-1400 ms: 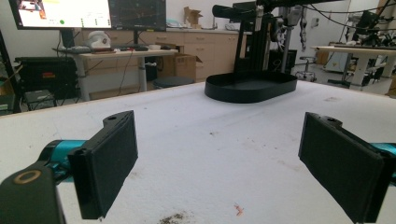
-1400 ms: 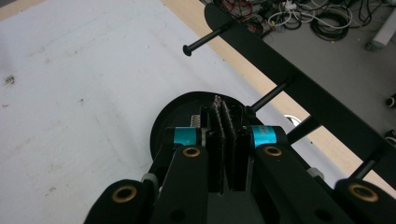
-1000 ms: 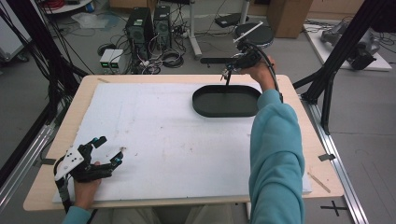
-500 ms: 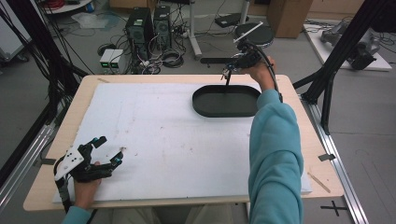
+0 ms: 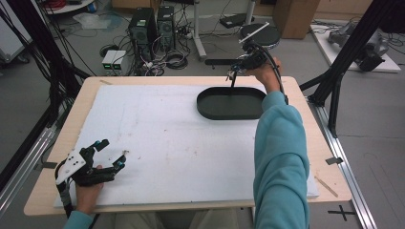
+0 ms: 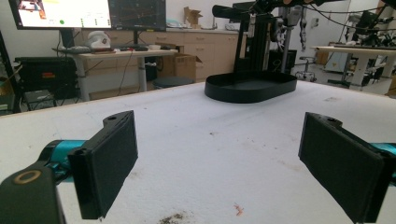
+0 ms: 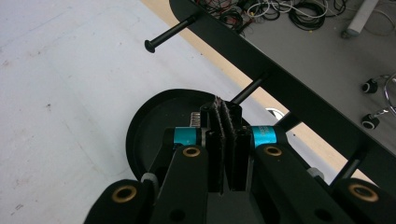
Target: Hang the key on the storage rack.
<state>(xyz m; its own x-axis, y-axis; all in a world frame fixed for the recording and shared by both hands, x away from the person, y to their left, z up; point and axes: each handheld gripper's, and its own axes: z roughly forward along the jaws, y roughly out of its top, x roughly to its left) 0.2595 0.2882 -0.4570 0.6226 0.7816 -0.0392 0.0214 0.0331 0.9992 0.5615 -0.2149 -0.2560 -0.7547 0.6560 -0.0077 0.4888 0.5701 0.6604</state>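
step: right gripper (image 5: pixel 235 72) jaws pressed together, empty, above black tray (image 5: pixel 210 109) upper centre | left gripper (image 5: pixel 110 153) spread, lower left | next: likely lower onto tray rack (image 7: pixel 280 88)

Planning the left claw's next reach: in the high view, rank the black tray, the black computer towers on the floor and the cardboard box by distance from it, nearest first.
From the left claw, at the table's near left:
1. Black tray, on the table's far right part.
2. Black computer towers, on the floor beyond the table's far edge.
3. Cardboard box, on the floor at far right.
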